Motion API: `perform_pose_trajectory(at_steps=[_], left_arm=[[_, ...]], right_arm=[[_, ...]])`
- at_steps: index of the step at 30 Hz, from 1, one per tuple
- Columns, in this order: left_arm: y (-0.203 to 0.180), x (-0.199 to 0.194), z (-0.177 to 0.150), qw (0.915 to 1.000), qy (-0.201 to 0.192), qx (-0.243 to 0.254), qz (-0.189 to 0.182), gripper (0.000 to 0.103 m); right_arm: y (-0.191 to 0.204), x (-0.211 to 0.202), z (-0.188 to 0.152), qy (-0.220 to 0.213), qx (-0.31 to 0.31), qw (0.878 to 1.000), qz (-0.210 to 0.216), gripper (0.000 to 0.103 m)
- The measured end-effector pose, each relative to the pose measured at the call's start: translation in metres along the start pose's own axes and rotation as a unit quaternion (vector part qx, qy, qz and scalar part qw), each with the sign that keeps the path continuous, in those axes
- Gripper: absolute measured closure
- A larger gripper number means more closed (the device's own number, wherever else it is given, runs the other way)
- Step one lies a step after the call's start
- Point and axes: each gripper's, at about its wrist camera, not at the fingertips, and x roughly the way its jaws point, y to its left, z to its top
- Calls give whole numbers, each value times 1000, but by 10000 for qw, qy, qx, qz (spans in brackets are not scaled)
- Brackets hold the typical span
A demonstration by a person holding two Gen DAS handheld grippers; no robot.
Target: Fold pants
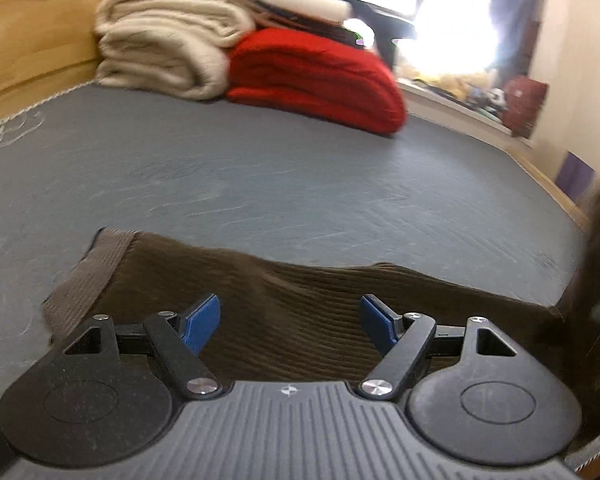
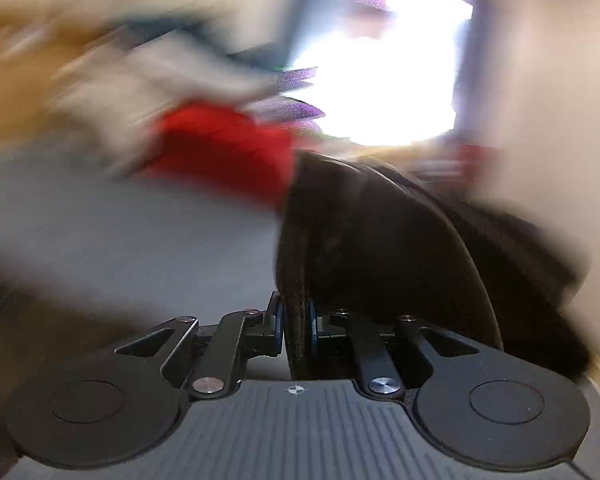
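I am looking out over one grey mattress (image 1: 260,184), working from its left side across to its right. At the far left, one cream folded blanket (image 1: 168,48) is sitting against the wooden wall, with a few more folded cloths stacked on top of it; I cannot count those surely. Just to its right and touching it, one red folded blanket (image 1: 316,76) is lying. At the near edge, one pair of brown ribbed pants (image 1: 268,312) is lying flat on the mattress, its lighter waistband (image 1: 88,276) at the left end.

My left gripper (image 1: 290,322) is hovering just above the pants with its two blue pads (image 1: 202,322) standing wide apart, nothing pinched between them.

Further right, the cloth is lifting off the mattress. In the right wrist view, heavily blurred, my right gripper (image 2: 296,320) is standing narrow, its jaws clamping one dark fold of the pants (image 2: 380,248), which is arching up and away beyond the tips.
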Motion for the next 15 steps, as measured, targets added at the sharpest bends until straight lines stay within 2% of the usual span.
perform_pose_trajectory(at_steps=[1,2,4,5,6,8,11,15], left_arm=[[5,1,1,10000,79,-47,8,21],[7,2,2,9998,169,-56,-9,20],[6,7,4,9993,359,-41,-93,20],[4,9,4,9989,431,-39,-154,20],[2,11,3,9985,491,-50,-232,20],[-2,17,2,9970,624,-129,-434,20],[-2,31,-3,9930,831,-435,-722,20],[4,50,-5,9807,1062,-1023,-1286,21]], right_arm=[[28,8,-12,350,-443,9974,439,86],[55,15,-30,762,-921,9894,830,86],[89,21,-67,1471,-1450,9671,1488,84],[94,17,-75,1470,-1516,9659,1496,83],[96,8,-78,1282,-1631,9685,1375,81],[84,3,-70,1335,-1484,9677,1540,78],[59,-8,-55,1306,-717,9742,1694,68],[20,-16,-55,1381,-34,9772,1610,64]])
